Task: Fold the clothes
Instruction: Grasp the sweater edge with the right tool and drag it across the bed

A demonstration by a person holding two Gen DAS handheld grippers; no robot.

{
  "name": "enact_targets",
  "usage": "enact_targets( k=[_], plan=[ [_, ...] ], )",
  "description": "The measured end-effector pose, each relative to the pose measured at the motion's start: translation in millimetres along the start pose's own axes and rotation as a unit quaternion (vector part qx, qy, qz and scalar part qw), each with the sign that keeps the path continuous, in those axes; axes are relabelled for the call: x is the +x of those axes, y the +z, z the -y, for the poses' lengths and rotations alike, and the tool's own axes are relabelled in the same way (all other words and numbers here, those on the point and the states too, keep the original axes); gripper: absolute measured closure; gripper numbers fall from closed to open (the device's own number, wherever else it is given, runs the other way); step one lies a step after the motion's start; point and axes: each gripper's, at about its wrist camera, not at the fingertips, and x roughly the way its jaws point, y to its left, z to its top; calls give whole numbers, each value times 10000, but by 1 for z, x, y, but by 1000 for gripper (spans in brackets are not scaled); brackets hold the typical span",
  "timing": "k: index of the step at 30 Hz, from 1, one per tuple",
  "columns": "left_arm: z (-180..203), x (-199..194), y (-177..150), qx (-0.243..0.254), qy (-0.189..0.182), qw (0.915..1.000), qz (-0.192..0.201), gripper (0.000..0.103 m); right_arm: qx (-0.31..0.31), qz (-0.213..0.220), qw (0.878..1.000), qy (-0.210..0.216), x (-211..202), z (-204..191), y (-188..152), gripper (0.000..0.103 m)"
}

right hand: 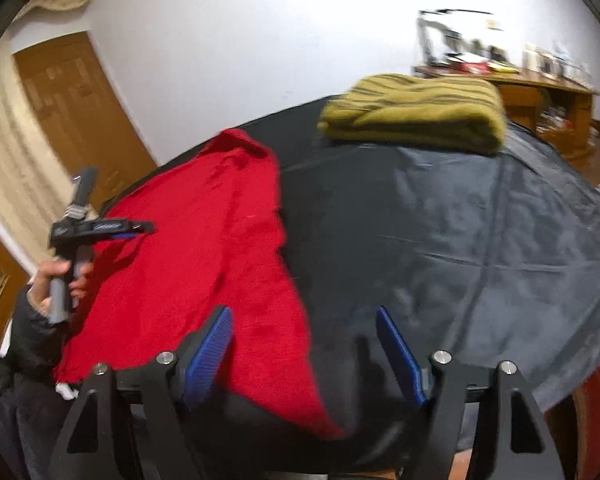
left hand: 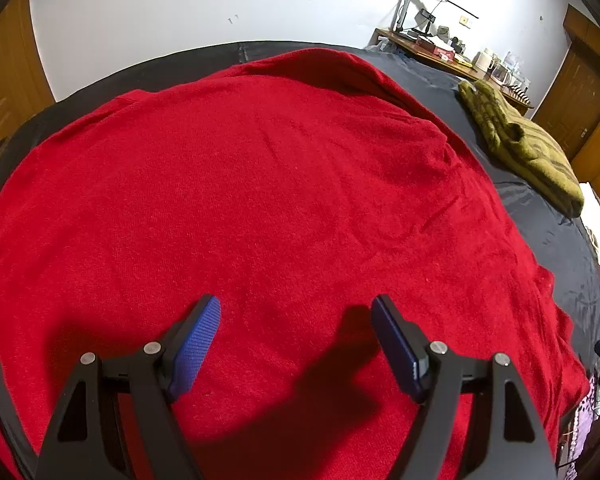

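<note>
Red sweater [left hand: 260, 200]: fuzzy matt knit. Olive sweater [right hand: 416, 112] at 1 o'clock: ribbed knit, dark stripes. Bed sheet [right hand: 460, 240]: smooth dark cloth, slight sheen, creased. Gripper pads [left hand: 196, 344]: blue textured rubber; arms matt black plastic. Desk [right hand: 548, 88], doors: varnished wood.

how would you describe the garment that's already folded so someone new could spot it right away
Start from the dark sheet covering the bed. Toward its far end, near the cluttered wooden desk, sits the olive-green sweater, folded into a thick stack. The red sweater is spread out flat instead.
</note>
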Motion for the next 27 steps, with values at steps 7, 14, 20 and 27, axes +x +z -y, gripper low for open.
enact_targets(
  k=[7,14,20,27],
  plan=[
    [2,0,-1,-9,15,10000,-1,22,-647,-515,9964,-165,29,-23,-5,27],
    [3,0,-1,-14,39,10000,-6,22,-1300,-736,9865,-673,48,-45,3,78],
    [4,-1,-6,58,68,10000,23,22,-1776,-39,9615,-2097,34,-41,27,89],
    [14,-4,-18,380,37,9993,56,20,-1292,2004,8954,-3761,-50,-9,111,92]
  ],
)
